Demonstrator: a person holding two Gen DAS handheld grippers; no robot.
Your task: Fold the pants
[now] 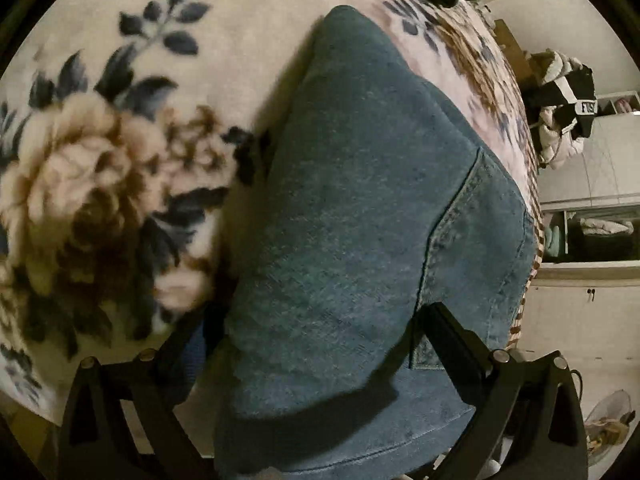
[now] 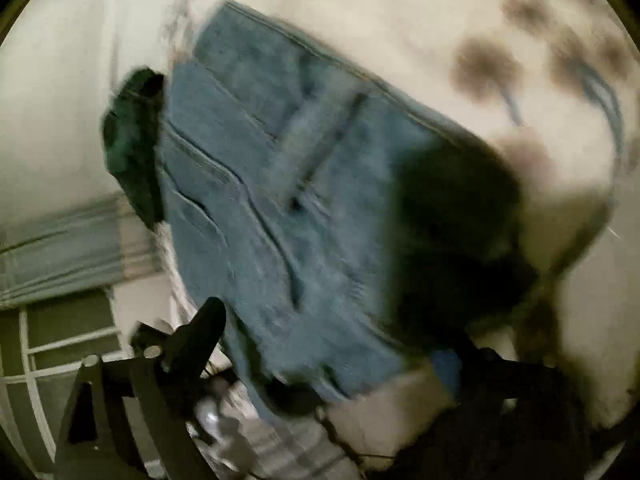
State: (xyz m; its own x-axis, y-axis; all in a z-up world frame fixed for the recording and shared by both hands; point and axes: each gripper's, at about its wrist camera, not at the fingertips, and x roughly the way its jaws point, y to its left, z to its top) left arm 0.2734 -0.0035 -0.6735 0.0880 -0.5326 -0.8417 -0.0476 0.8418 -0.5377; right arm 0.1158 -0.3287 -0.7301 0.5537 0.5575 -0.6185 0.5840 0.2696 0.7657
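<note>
The jeans (image 1: 360,220) lie folded on the bed (image 1: 100,160), long axis running away from the left gripper (image 1: 320,340). Its wide-spread fingers straddle the near denim edge; whether they pinch it I cannot tell. The right gripper (image 2: 320,344) also looks open, though blurred.

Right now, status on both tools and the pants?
Left tool open, straddling folded jeans. Right tool blurred, state unclear, jeans between fingers. Jeans on floral blanket. Dark garment beside jeans.

Pants (image 1: 360,220) are matt, coarse blue denim (stitched seams); the flowered blanket (image 1: 100,180) beneath looks soft, fuzzy fleece.
</note>
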